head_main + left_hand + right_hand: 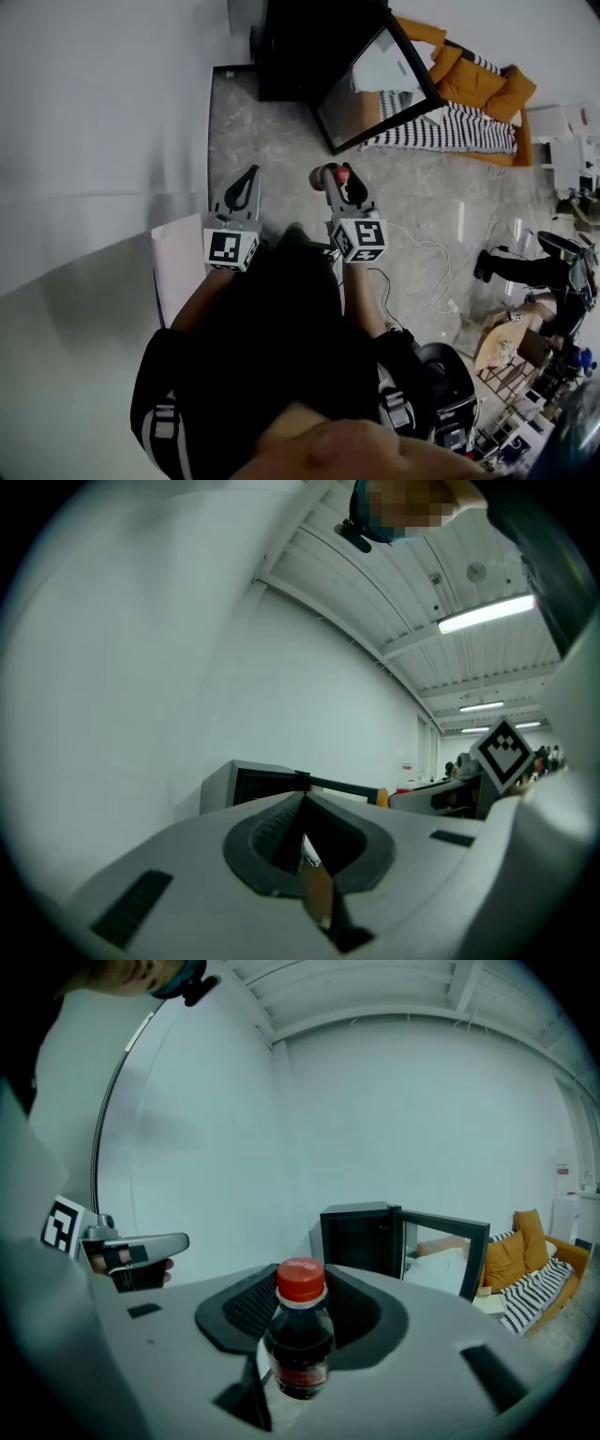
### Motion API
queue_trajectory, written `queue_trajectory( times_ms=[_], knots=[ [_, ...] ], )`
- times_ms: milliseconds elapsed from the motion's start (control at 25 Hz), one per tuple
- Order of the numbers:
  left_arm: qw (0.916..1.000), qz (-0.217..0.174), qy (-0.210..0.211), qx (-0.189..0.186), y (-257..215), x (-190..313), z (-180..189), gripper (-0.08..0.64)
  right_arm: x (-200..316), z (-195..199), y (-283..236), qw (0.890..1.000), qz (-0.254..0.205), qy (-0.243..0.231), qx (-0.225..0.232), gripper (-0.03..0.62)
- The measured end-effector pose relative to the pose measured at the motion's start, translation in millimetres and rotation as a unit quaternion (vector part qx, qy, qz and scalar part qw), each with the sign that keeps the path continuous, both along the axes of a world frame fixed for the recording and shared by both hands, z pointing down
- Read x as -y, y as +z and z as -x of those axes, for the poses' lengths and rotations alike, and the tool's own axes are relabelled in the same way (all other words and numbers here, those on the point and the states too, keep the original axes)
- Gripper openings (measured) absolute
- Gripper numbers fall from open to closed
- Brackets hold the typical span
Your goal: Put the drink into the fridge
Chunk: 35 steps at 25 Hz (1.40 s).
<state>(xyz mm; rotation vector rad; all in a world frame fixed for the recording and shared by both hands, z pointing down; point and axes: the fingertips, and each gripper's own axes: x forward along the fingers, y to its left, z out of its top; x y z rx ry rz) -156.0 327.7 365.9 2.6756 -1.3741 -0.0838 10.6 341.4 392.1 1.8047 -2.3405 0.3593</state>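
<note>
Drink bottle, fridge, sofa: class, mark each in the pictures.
drink bottle [300, 1333], right gripper view, dark body under the cap
fridge [361, 1239], right gripper view, open interior
sofa [478, 84], head view, orange cushion

Fridge ahead, beside wall; sofa right of fridge.

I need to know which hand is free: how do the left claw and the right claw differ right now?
The left claw is empty; the right claw grips a red-capped bottle. The left claw's jaws meet at the tips; the right claw's are held apart by the bottle. Both are grey and point toward the open fridge.
</note>
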Motion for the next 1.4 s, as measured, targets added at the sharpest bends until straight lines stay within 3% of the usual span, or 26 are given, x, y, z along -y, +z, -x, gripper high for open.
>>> queue_trajectory(
  times_ms=[520,1240,1400],
  knots=[
    [1.0,0.002,0.005,-0.006,9,55,-23,0.005,68,-9,7,1.0,-0.001,-0.015,0.005,0.143],
    [0.9961,0.023,-0.084,0.009,2,253,-144,0.005,285,-107,16,0.993,-0.002,-0.118,-0.007,0.143],
    [0.9932,0.019,-0.115,0.009,1,288,-156,0.005,324,-125,26,0.991,0.003,-0.134,-0.007,0.143]
  ],
)
